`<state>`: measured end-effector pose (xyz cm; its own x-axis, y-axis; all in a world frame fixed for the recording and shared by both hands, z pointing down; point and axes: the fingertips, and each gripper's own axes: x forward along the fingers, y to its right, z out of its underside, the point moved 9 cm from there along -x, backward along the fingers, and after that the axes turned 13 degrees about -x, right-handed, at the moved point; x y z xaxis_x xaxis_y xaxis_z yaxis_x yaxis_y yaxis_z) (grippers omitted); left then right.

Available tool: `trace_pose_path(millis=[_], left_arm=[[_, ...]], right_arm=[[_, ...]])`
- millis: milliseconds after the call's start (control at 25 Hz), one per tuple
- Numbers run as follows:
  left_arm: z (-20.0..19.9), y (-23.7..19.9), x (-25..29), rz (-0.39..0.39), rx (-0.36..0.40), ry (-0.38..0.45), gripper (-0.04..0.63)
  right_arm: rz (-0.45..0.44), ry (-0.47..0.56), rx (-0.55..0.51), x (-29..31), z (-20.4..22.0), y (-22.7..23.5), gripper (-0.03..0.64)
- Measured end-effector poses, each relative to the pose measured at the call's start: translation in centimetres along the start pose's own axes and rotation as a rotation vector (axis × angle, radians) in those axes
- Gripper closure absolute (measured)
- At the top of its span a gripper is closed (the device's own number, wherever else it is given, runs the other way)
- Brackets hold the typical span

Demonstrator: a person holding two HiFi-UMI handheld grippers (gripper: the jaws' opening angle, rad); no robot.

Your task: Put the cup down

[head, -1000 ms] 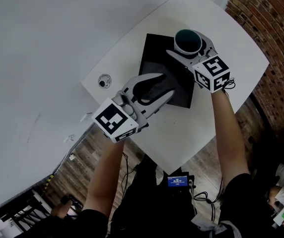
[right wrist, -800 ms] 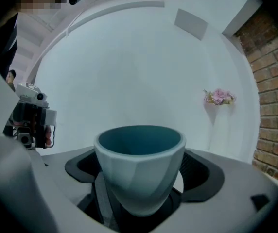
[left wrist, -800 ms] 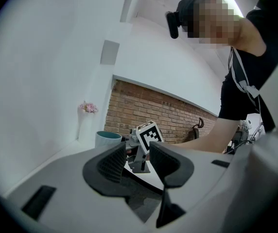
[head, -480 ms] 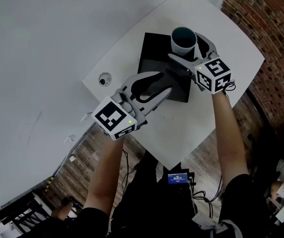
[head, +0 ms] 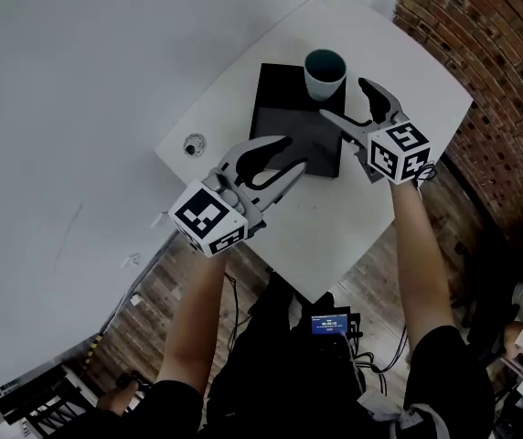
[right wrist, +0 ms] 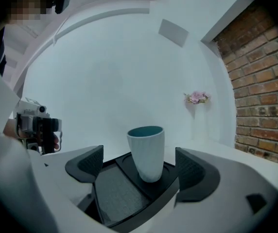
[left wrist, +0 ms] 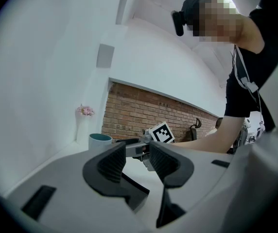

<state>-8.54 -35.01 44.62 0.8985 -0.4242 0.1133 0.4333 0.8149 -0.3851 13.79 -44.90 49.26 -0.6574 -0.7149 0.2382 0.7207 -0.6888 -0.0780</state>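
A white cup with a teal inside (head: 325, 73) stands upright in the round recess at the far end of a black tray (head: 296, 122). In the right gripper view the cup (right wrist: 147, 152) rests free on the tray (right wrist: 114, 193). My right gripper (head: 344, 99) sits just behind the cup. Its jaws have just been opening and stand wide, touching nothing, with the cup ahead of the tips. My left gripper (head: 291, 154) hovers over the tray's near edge, open and empty. From the left gripper view the cup (left wrist: 100, 141) shows beyond the open jaws.
The tray lies on a white table (head: 371, 208) whose edges drop off near the person. A small round object (head: 193, 144) sits at the table's left corner. A brick wall (head: 481, 80) runs along the right, and a thin vase of pink flowers (right wrist: 196, 99) stands far back.
The right gripper's jaws widened off the cup and the gripper drew back toward the person. The cup stays standing on the tray. The left gripper shifted only slightly.
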Motion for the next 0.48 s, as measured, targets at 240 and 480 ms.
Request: trace_pose_path(millis=[240,480], left_arm=[[-0.1,1.4,-0.5,0.004,0.001,0.005,0.453],[-0.9,2.9,-0.3,0.026,0.025,0.007,0.453]], right_arm=[[-0.008,0.033,0.011,-3.2,-1.1,-2.1,0.269],[-0.009,0.072,0.044,-5.8,-2.5,-3.7,0.400]])
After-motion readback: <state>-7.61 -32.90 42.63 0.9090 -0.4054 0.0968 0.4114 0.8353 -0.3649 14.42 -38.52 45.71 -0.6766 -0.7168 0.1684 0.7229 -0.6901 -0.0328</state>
